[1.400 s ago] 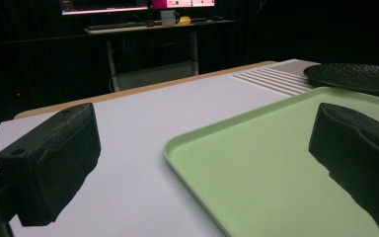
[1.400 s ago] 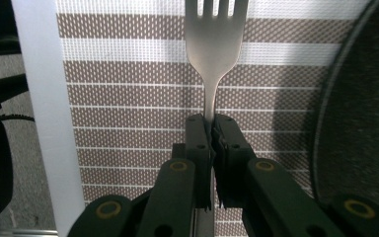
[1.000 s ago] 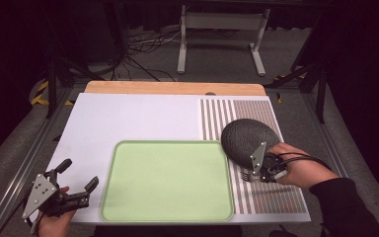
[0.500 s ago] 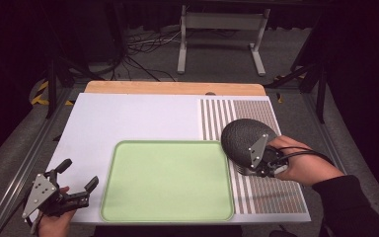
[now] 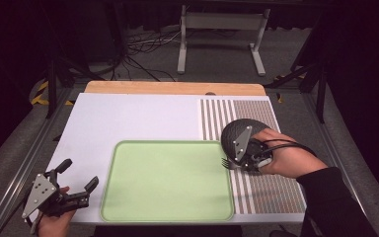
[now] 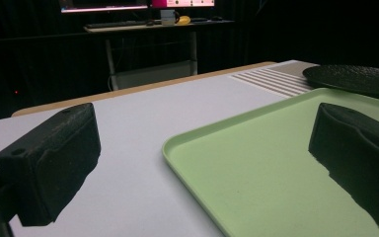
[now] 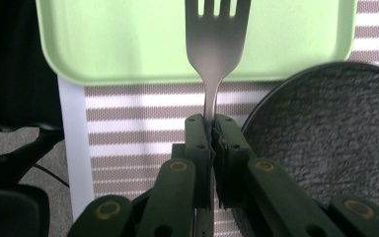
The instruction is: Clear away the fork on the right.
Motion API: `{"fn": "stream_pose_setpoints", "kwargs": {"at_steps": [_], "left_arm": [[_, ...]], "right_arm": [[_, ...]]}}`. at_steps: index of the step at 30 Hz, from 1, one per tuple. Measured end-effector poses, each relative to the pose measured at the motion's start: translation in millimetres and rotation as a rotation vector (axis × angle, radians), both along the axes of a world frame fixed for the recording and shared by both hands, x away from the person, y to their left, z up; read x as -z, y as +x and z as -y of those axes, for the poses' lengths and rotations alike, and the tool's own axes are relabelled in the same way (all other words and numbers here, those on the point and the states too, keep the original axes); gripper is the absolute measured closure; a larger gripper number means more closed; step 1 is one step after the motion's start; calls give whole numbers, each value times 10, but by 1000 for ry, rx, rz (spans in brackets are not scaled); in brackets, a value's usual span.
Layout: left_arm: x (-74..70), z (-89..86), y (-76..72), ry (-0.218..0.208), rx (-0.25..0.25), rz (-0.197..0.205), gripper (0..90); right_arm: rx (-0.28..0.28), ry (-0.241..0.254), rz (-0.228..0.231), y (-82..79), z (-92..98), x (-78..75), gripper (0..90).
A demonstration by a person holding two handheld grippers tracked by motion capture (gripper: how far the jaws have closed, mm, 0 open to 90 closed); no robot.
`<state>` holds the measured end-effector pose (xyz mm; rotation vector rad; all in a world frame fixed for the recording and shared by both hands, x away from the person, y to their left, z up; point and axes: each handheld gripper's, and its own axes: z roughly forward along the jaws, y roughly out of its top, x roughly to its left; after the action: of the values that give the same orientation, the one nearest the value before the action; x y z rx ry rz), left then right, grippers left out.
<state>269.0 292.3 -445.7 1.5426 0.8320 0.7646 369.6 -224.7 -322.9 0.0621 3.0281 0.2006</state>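
Observation:
My right gripper (image 5: 233,161) is shut on the handle of a metal fork (image 7: 217,44), tines pointing away from it. The tines (image 5: 224,162) reach over the right rim of the light green tray (image 5: 168,180). A dark round plate (image 5: 238,129) lies on the striped mat just behind this gripper, and it is on the right in the right gripper view (image 7: 325,143). My left gripper (image 5: 80,174) is held open at the table's near left corner, beside the tray's left edge, nothing between its pads (image 6: 49,163). From there the tray (image 6: 276,163) spreads to the right, the plate (image 6: 355,79) beyond it.
A brown-and-white striped mat (image 5: 271,187) covers the right part of the white table top (image 5: 128,118). A wooden strip (image 5: 172,88) runs along the far edge. Beyond the table stand a metal frame (image 5: 222,29) and floor cables (image 5: 138,44).
My right gripper has carried the fork leftward, from over the striped mat to the tray's right rim. The left gripper has stayed in place, open.

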Motion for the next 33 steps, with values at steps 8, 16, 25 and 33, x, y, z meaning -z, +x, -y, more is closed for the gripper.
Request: {"fn": "stream_pose_setpoints", "kwargs": {"at_steps": [8, 16, 25, 33], "left_arm": [[-3, 2, -1, 1, 4, 2, 0], [-4, 0, 1, 2, 7, 3, 0], [-6, 1, 0, -1, 8, 6, 0], [-7, 5, -1, 0, 11, 6, 0]], "right_arm": [[14, 10, 4, 15, -282, -26, 857], [17, 16, 12, 23, -544, -70, 857], [151, 60, 0, 59, -794, -99, 857], [317, 95, -30, 61, -936, -63, 857]]}}
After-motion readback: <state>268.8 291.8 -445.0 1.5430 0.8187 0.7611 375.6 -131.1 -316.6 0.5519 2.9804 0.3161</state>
